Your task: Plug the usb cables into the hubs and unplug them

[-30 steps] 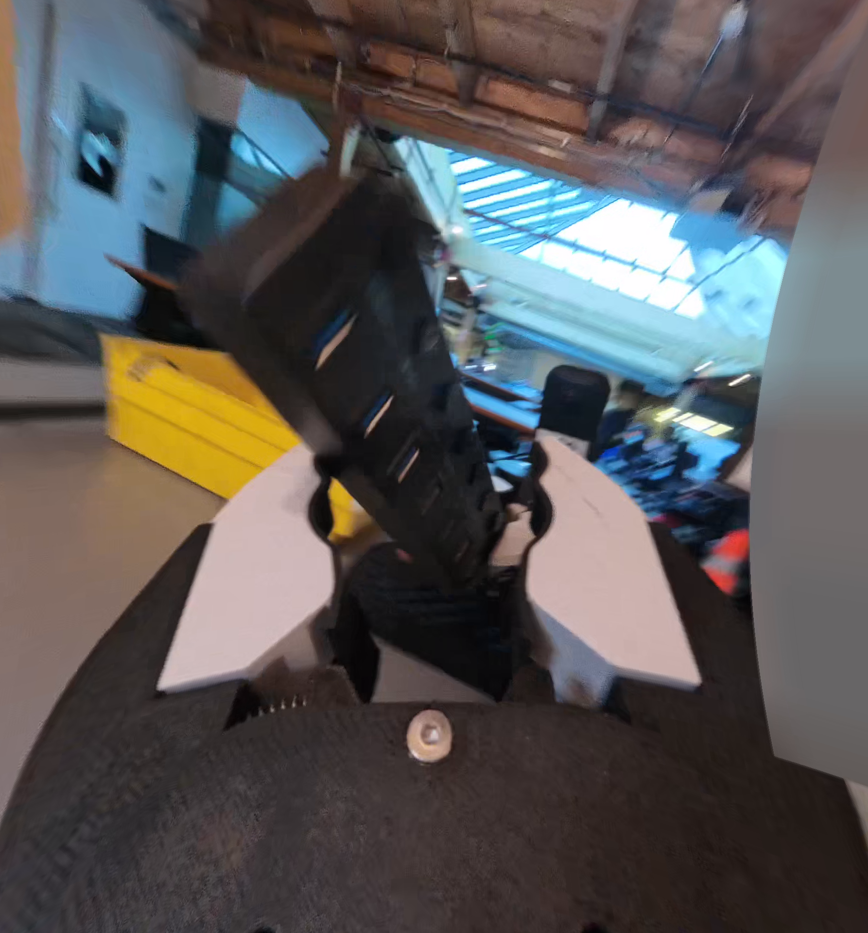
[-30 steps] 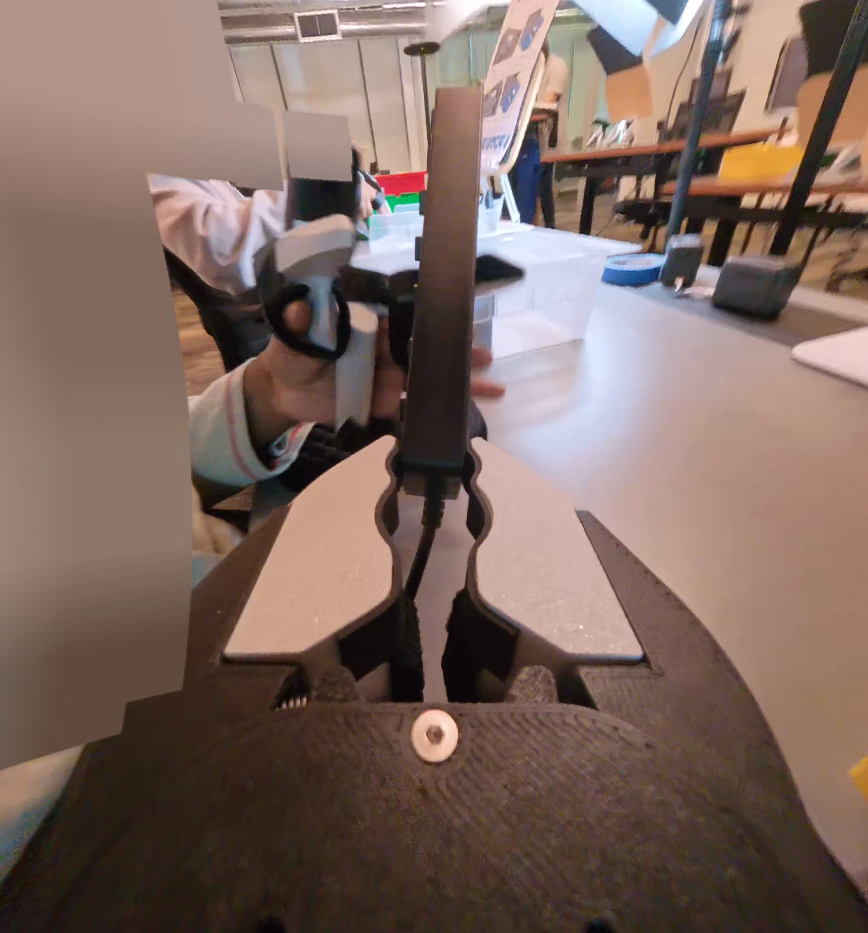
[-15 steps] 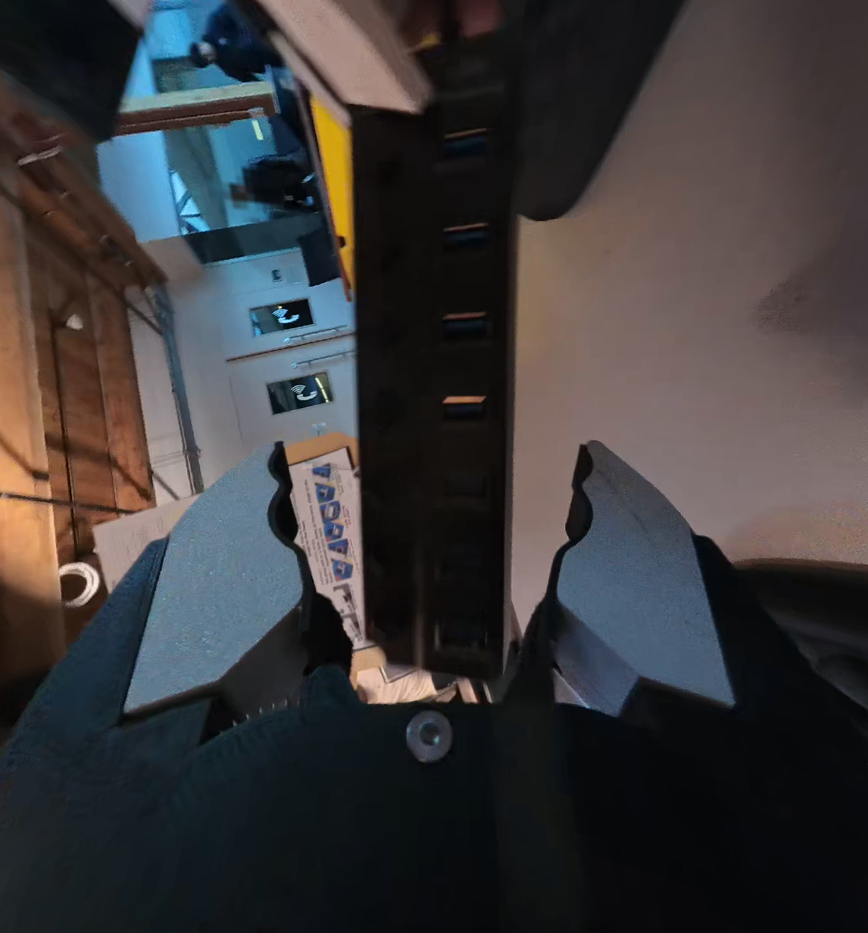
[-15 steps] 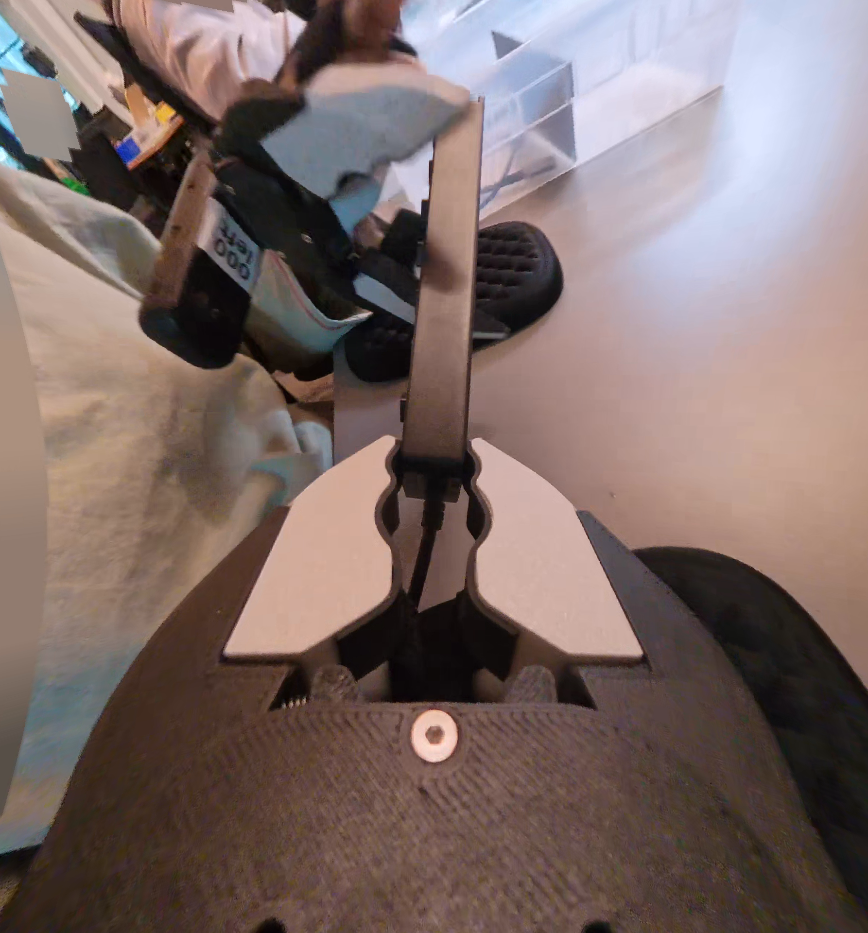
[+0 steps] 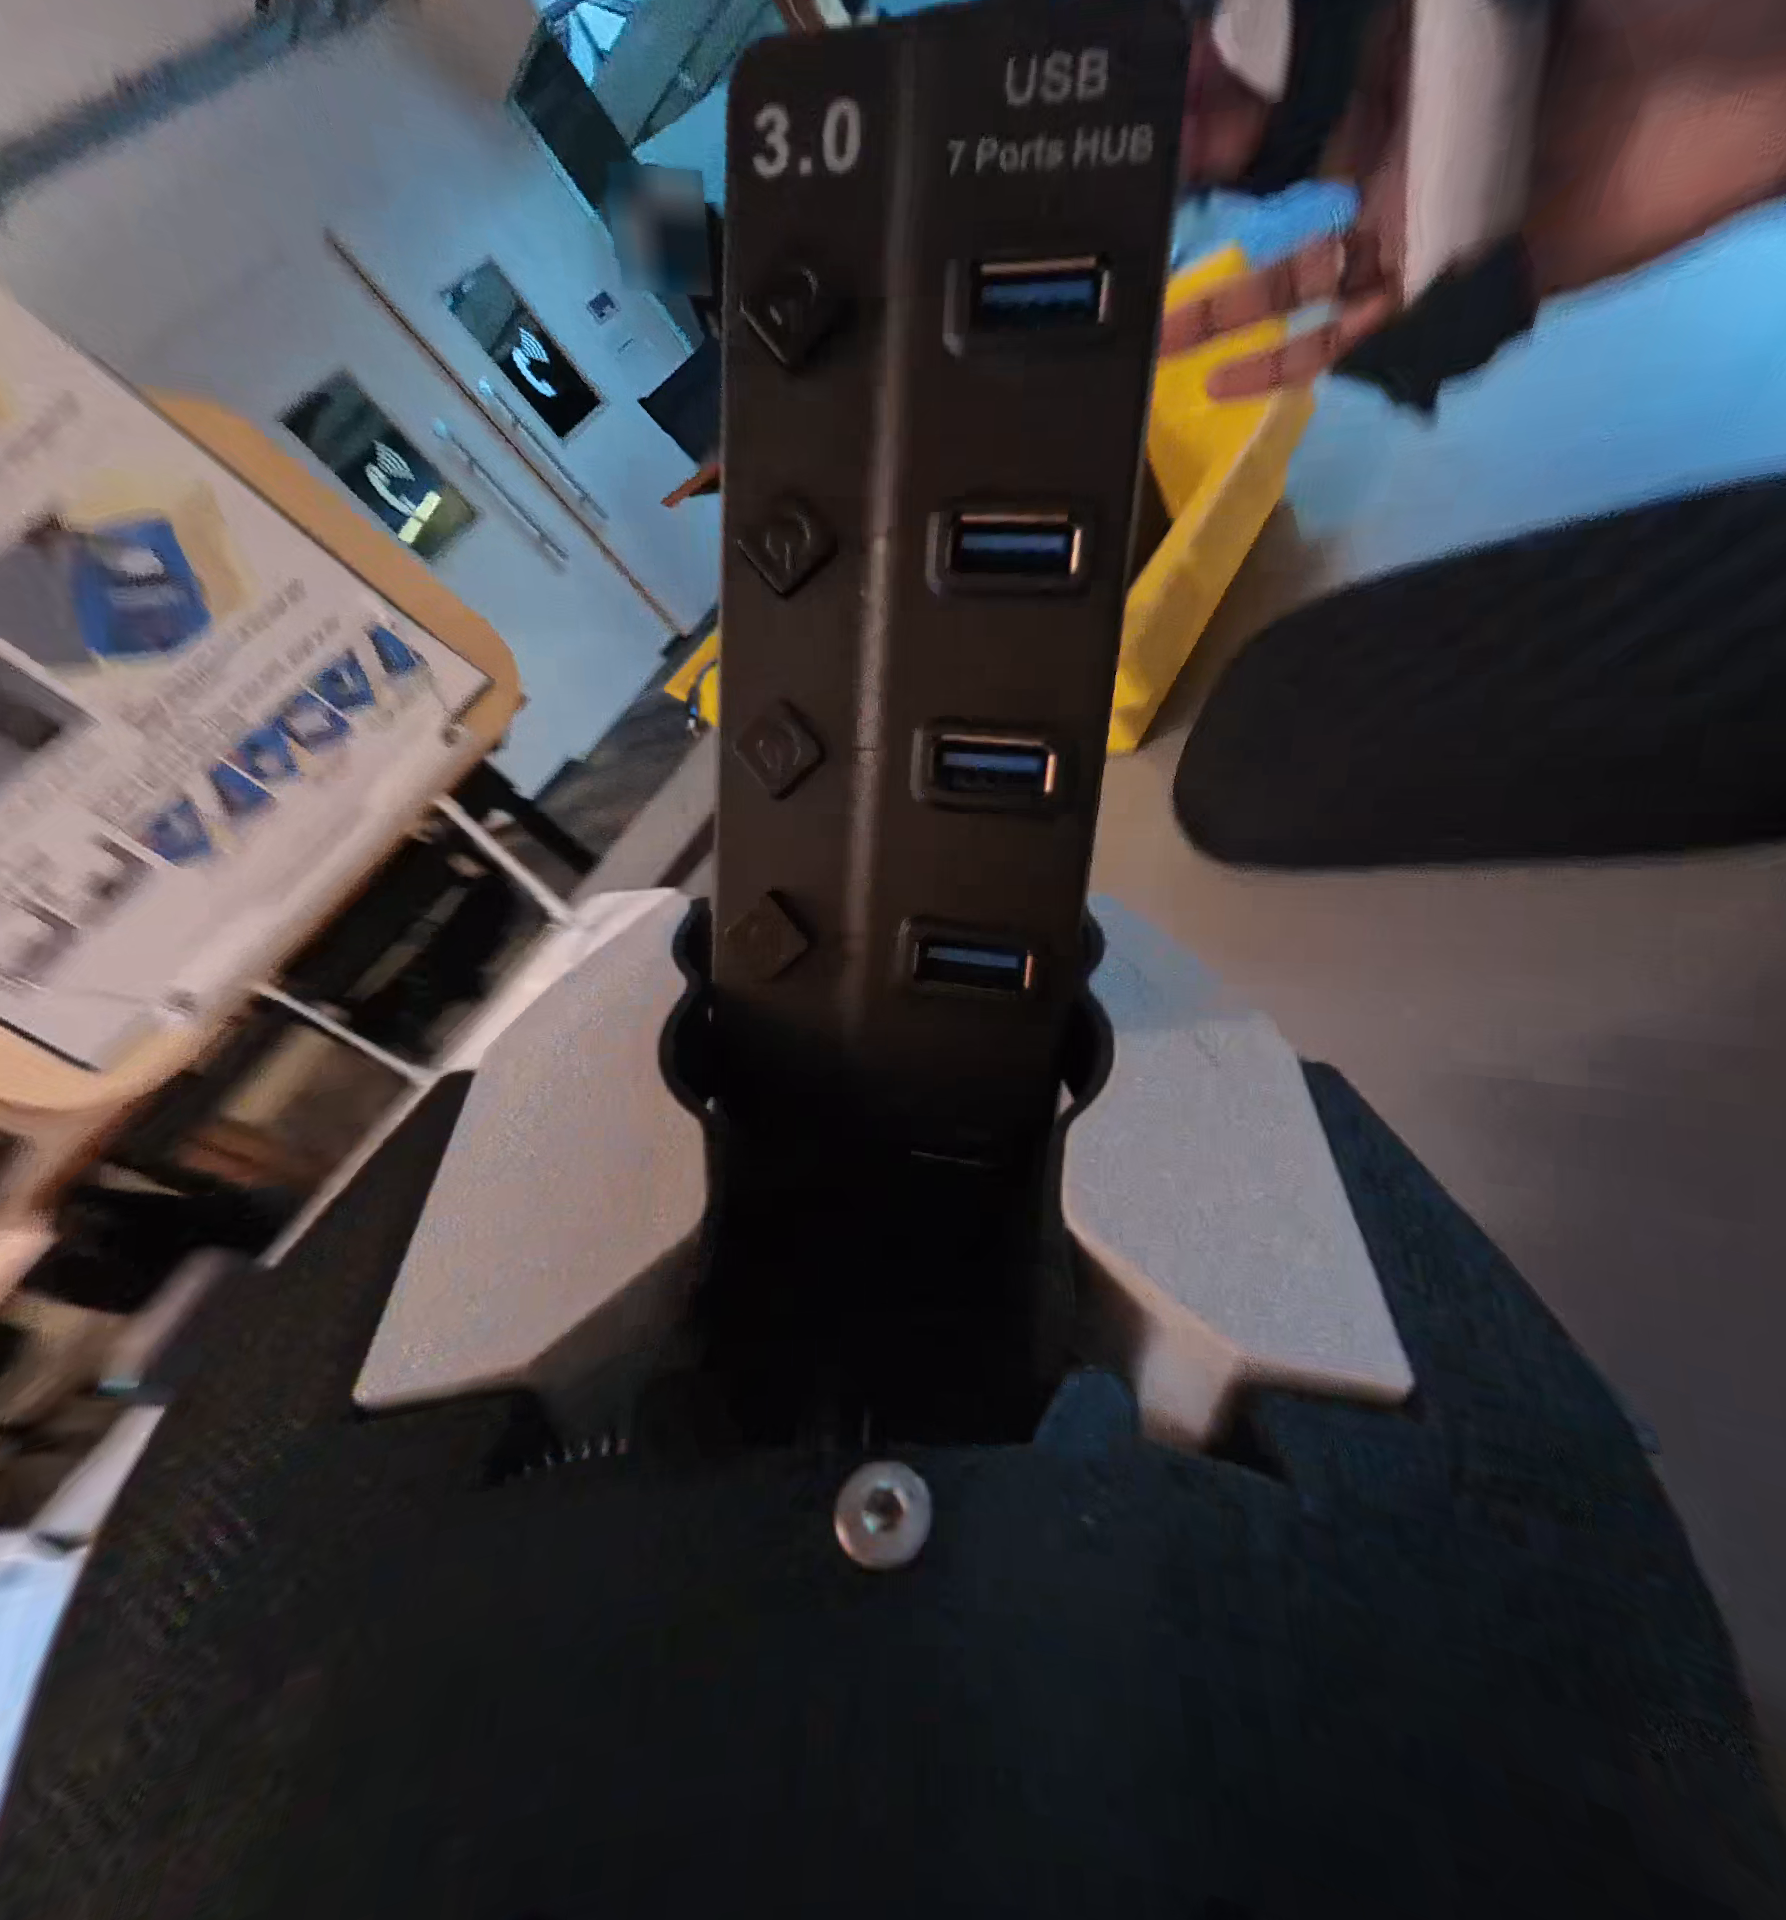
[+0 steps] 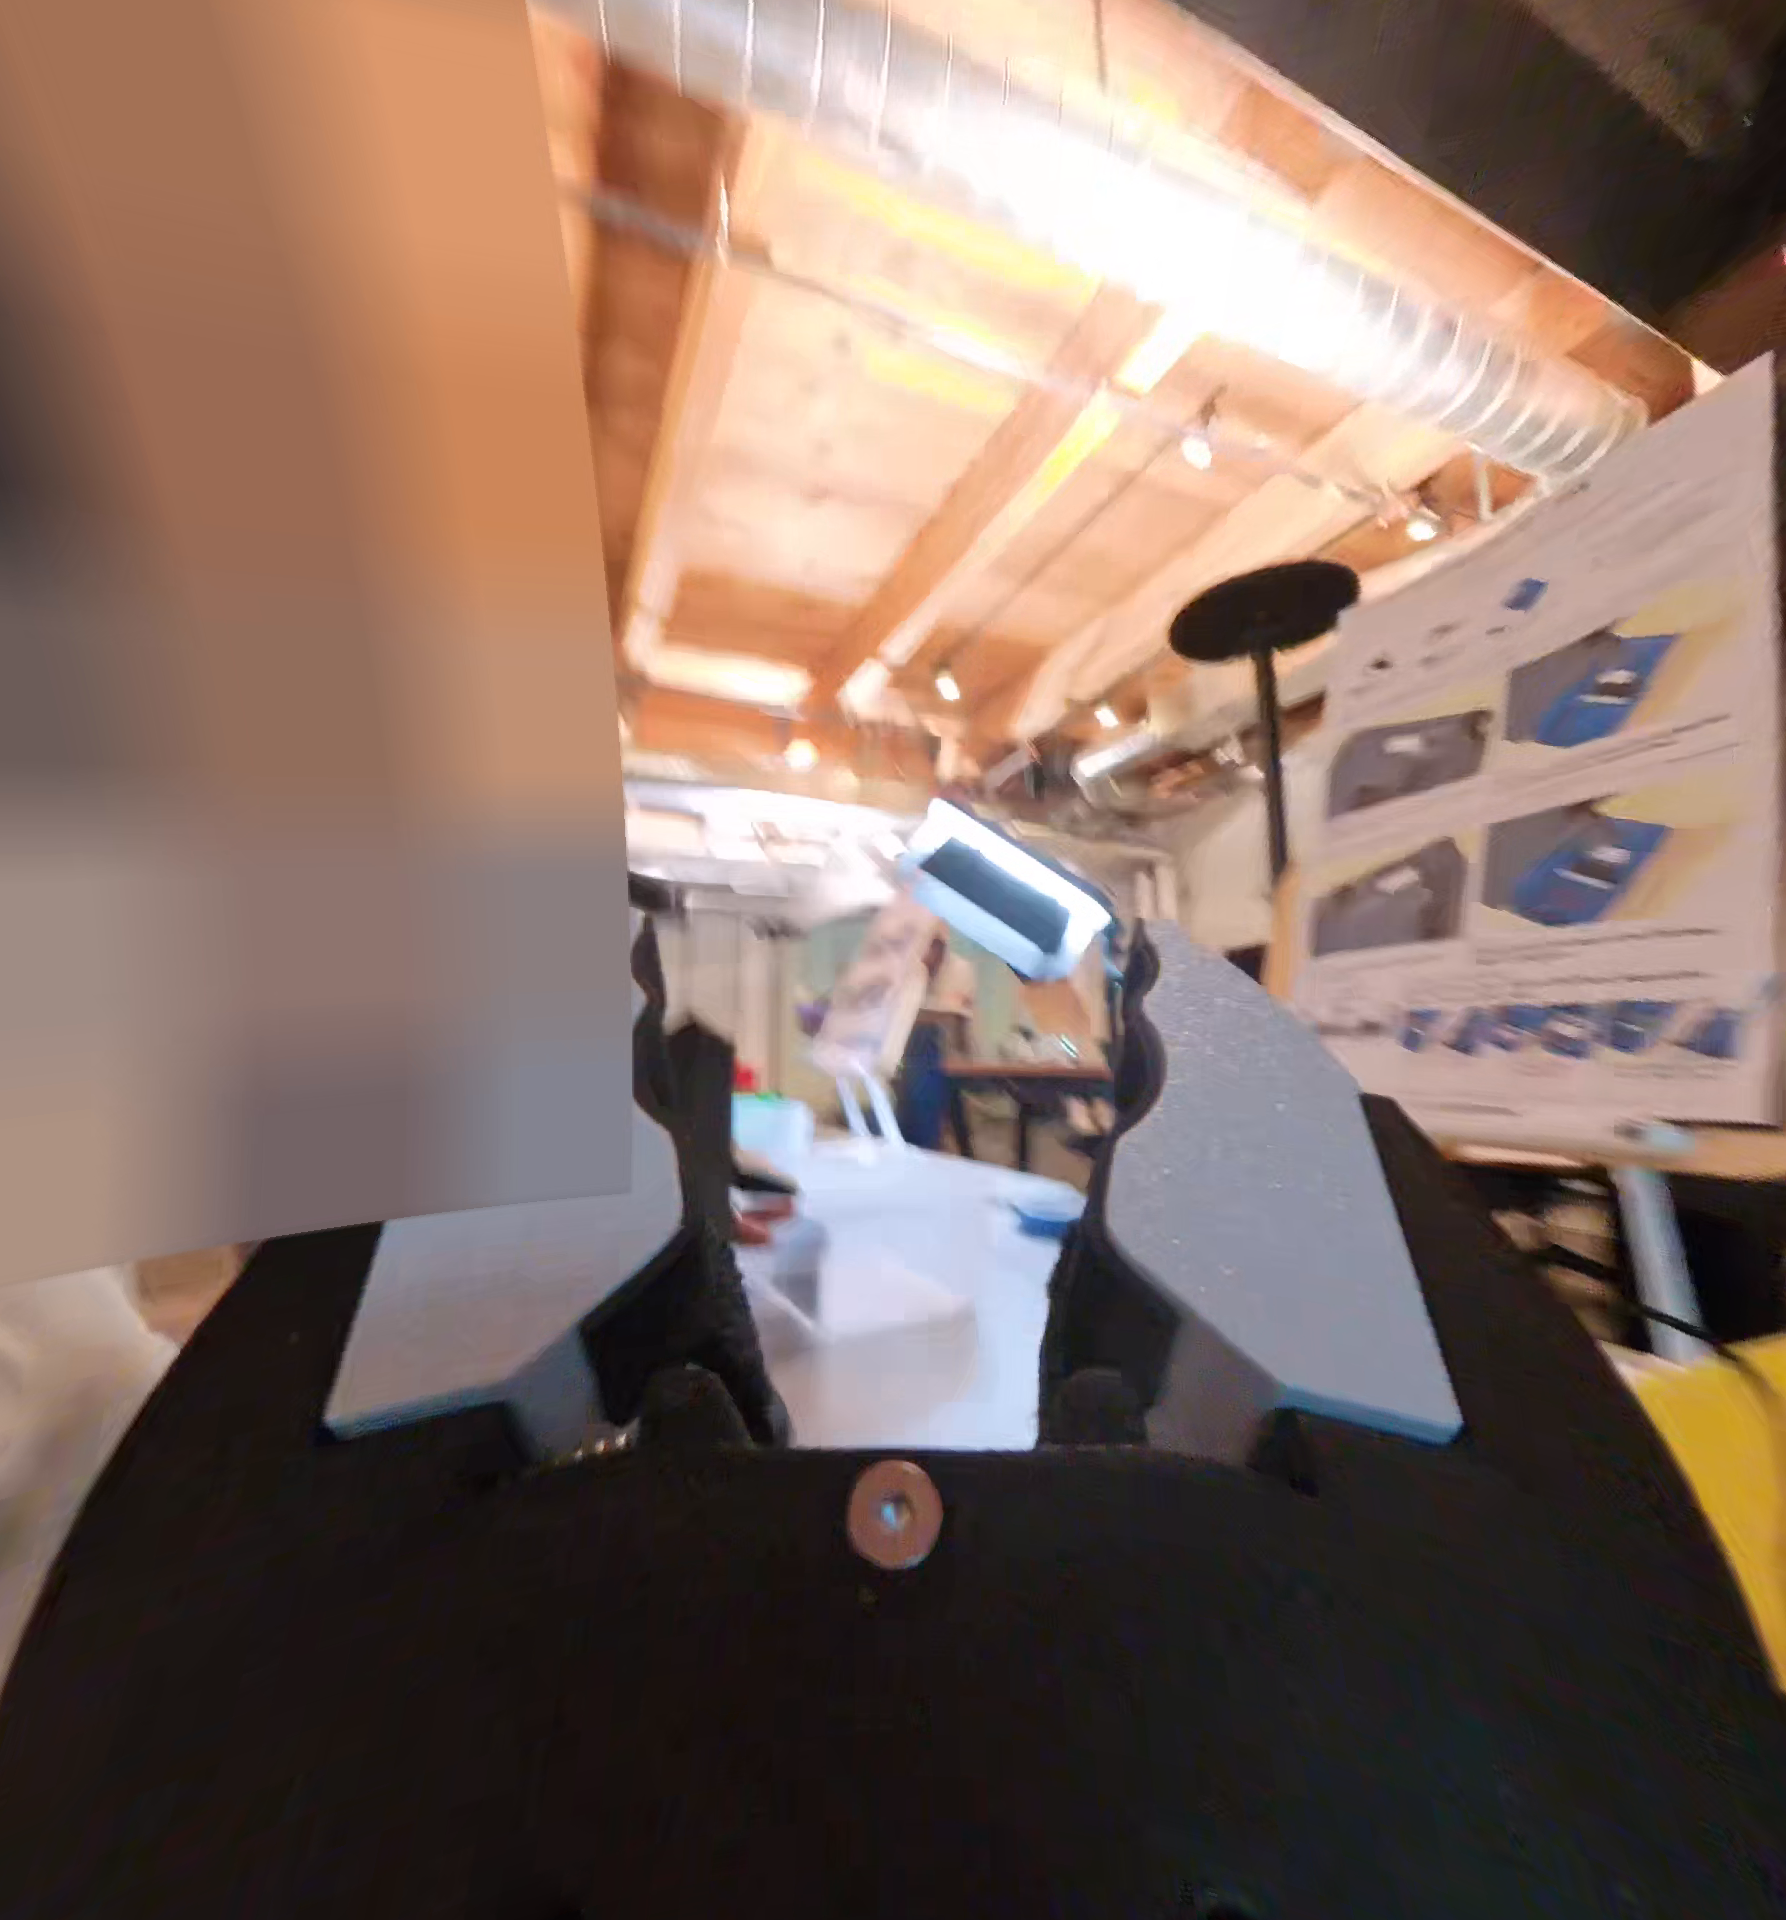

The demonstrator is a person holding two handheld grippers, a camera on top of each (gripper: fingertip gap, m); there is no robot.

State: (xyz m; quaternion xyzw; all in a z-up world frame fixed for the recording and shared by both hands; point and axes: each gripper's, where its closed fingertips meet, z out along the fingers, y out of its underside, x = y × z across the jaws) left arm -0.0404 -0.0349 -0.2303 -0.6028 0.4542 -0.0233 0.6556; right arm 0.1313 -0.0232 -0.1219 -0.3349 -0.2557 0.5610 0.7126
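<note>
A black USB hub [image 5: 930, 520] with a row of ports and diamond buttons stands upright in my left gripper [image 5: 889, 997]. The left gripper is shut on the hub's lower part, with the ports facing the camera. All the ports I can see are empty. My right gripper [image 6: 889, 997] is open and holds nothing, and it tilts up toward the ceiling. A blur patch covers part of its left finger. A black strand [image 6: 712, 1164], perhaps the hub's cable, runs beside that finger. The right gripper's black body [image 5: 1543, 675] and a hand [image 5: 1284, 301] show to the hub's right in the left wrist view.
A yellow bin [image 5: 1190, 499] stands behind the hub on the grey table [image 5: 1491, 1039]. A poster board [image 5: 141, 675] is at the left; it also shows in the right wrist view [image 6: 1543, 831]. A black floor lamp [image 6: 1263, 623] and clear boxes [image 6: 847, 1299] are ahead.
The hub has passed from my right gripper to my left. The left closed on it and the right let go, opened and swung up toward the ceiling.
</note>
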